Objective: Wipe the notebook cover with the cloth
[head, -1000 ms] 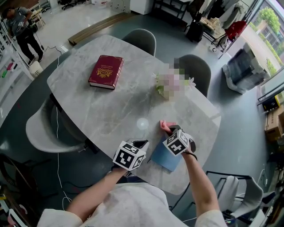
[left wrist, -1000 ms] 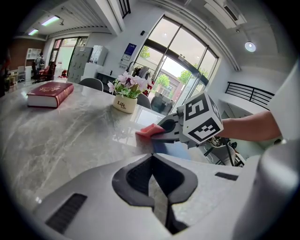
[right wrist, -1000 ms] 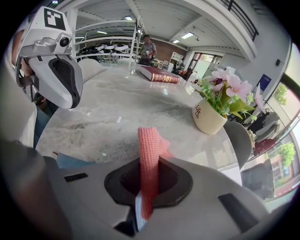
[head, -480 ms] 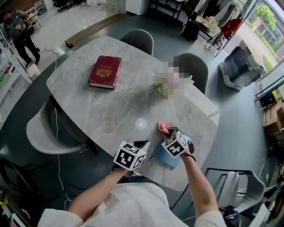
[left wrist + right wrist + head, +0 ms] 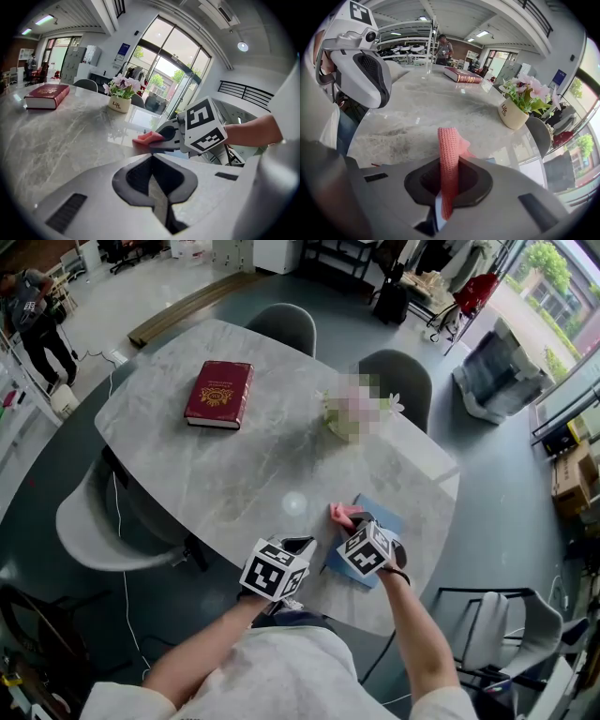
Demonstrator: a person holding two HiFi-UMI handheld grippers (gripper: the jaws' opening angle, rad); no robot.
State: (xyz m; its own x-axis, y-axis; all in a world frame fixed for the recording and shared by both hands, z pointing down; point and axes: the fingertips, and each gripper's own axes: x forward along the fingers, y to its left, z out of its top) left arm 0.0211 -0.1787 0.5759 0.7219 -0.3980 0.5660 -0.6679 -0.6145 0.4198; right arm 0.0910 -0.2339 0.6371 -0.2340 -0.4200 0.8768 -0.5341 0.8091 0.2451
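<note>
Sliding slightly, the right claw (image 5: pixel 446 190), pinching the cloth (image 5: pixel 449 150), has bared more notebook (image 5: pixel 382 511) beyond it; wiping seems under way. Left claw (image 5: pixel 157 204), pressed together and empty, waits just left.

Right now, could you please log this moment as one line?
right tool: shut on pink cloth, over blue notebook | left tool: shut, empty, beside it

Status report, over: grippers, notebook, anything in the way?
Right gripper shut on pink cloth. Left gripper shut, empty, alongside. Cloth at blue notebook edge. Red book, flowerpot well clear.
</note>
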